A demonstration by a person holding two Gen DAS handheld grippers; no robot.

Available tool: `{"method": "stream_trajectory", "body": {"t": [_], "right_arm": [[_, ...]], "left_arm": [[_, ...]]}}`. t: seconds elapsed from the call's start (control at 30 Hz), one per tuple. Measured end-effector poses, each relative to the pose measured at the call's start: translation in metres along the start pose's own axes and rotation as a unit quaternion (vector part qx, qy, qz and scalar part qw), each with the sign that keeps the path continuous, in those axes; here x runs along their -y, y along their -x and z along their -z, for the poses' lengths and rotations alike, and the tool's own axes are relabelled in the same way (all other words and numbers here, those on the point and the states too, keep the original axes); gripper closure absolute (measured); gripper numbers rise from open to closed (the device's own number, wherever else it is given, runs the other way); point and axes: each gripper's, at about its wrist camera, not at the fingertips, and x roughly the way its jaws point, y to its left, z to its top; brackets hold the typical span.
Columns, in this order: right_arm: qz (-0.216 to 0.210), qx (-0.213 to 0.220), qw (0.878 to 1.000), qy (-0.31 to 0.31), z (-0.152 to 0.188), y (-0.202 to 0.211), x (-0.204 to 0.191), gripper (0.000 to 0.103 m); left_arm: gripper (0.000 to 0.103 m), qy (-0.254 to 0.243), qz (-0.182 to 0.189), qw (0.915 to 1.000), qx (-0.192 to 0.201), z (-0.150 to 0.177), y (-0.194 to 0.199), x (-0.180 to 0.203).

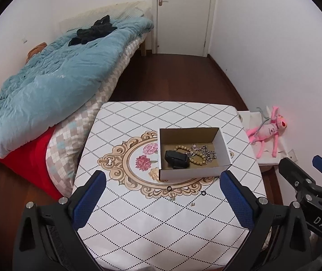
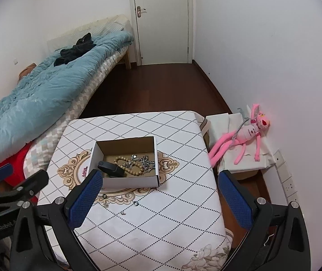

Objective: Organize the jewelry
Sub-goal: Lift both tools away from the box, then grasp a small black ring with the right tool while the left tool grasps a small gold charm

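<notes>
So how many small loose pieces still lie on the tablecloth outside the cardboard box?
4: two dark rings just in front of the white cardboard box, and two tiny metallic pieces nearer the camera. Others could be too small to see.

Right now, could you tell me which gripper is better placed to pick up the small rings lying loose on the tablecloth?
Probably left: the rings lie centred between its open fingers; in the right view they sit off-centre, near its left finger.

We see a tabletop [image 1: 138,225] in a diamond-patterned cloth; on it sits an open box [image 1: 193,174], and near the box's front lie two small rings [image 1: 169,188] and two tiny pieces [image 1: 172,199].
</notes>
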Motion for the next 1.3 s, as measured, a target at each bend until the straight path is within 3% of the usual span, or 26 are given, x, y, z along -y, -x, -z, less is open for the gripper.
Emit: {"method": "stream_trajectory", "body": {"t": [0.13, 0.4, 0.6, 0.7, 0.83, 0.87, 0.9, 0.97, 1.0, 1.3], "right_arm": [[-0.011, -0.026, 1.000, -0.009, 0.007, -0.019, 0.000, 0.000], [-0.034, -0.122, 0.992, -0.025, 0.055, -0.108, -0.003, 0.000], [-0.053, -0.162, 0.985, -0.024, 0.084, -0.171, -0.016, 0.023], [-0.057, -0.170, 0.984, -0.010, 0.093, -0.195, -0.028, 0.030], [-0.053, -0.183, 0.982, 0.009, 0.103, -0.218, -0.041, 0.047], [-0.053, -0.188, 0.981, 0.013, 0.107, -0.223, -0.044, 0.056], [-0.048, -0.175, 0.983, 0.023, 0.108, -0.222, -0.047, 0.059], [-0.037, -0.164, 0.985, 0.041, 0.111, -0.222, -0.052, 0.082], [-0.033, -0.161, 0.985, 0.050, 0.112, -0.222, -0.053, 0.088], [-0.047, -0.152, 0.987, -0.014, 0.111, -0.204, -0.015, 0.091]], "left_arm": [[0.000, 0.002, -0.017, 0.9996, -0.020, 0.008, -0.024, -0.006], [0.000, 0.000, -0.091, 0.9930, -0.075, 0.043, -0.093, -0.036], [0.000, 0.008, -0.119, 0.9849, -0.125, 0.071, -0.140, -0.059], [0.000, 0.016, -0.120, 0.9819, -0.146, 0.080, -0.156, -0.067], [0.000, 0.017, -0.118, 0.9802, -0.158, 0.087, -0.167, -0.069], [0.000, 0.017, -0.116, 0.9803, -0.159, 0.087, -0.168, -0.067], [0.000, 0.016, -0.114, 0.9804, -0.160, 0.087, -0.169, -0.067], [0.000, 0.014, -0.110, 0.9810, -0.159, 0.087, -0.170, -0.063], [0.000, 0.013, -0.106, 0.9814, -0.159, 0.087, -0.171, -0.061], [0.004, 0.006, -0.026, 0.9857, -0.166, 0.087, -0.180, -0.020]]}}
